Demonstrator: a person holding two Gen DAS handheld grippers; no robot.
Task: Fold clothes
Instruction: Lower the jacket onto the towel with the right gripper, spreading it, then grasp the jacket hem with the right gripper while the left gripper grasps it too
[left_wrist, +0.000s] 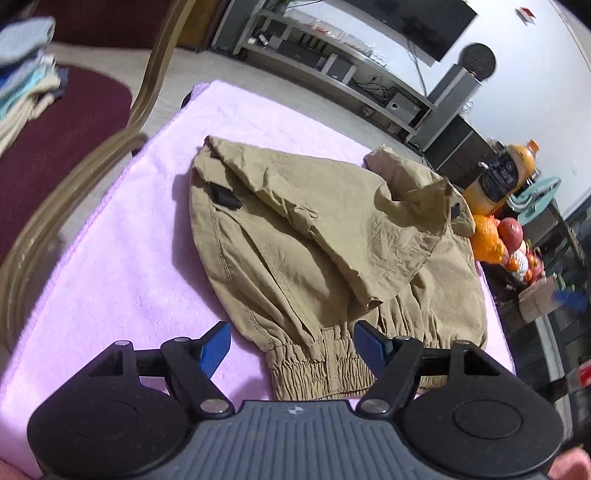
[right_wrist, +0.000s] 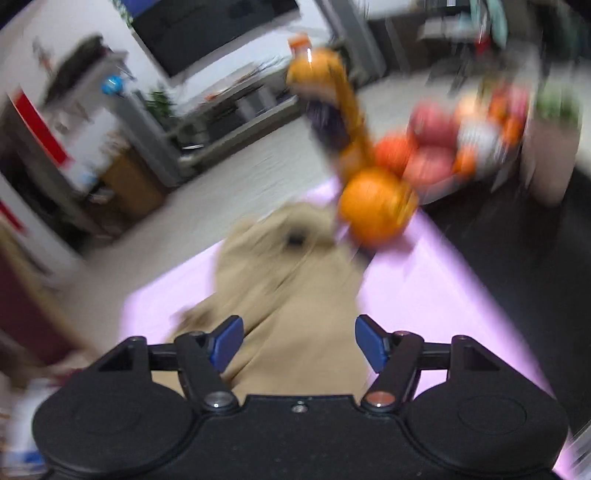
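Pink cloth (left_wrist: 122, 266) covers the table under both grippers. Khaki trousers (left_wrist: 317, 240) lie partly folded on it, elastic waistband nearest the left gripper (left_wrist: 291, 347), whose jaws stand wide and empty. Only this view shows stacked clothes (left_wrist: 26, 74) on a maroon chair (left_wrist: 74, 122). Right gripper (right_wrist: 299, 343), tilted downward, gapes empty above the trousers; beyond, blurred fruit (right_wrist: 376, 206).

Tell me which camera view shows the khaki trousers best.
The left wrist view: the khaki trousers lie sharp and almost whole on the pink towel. The right wrist view shows only a blurred part.
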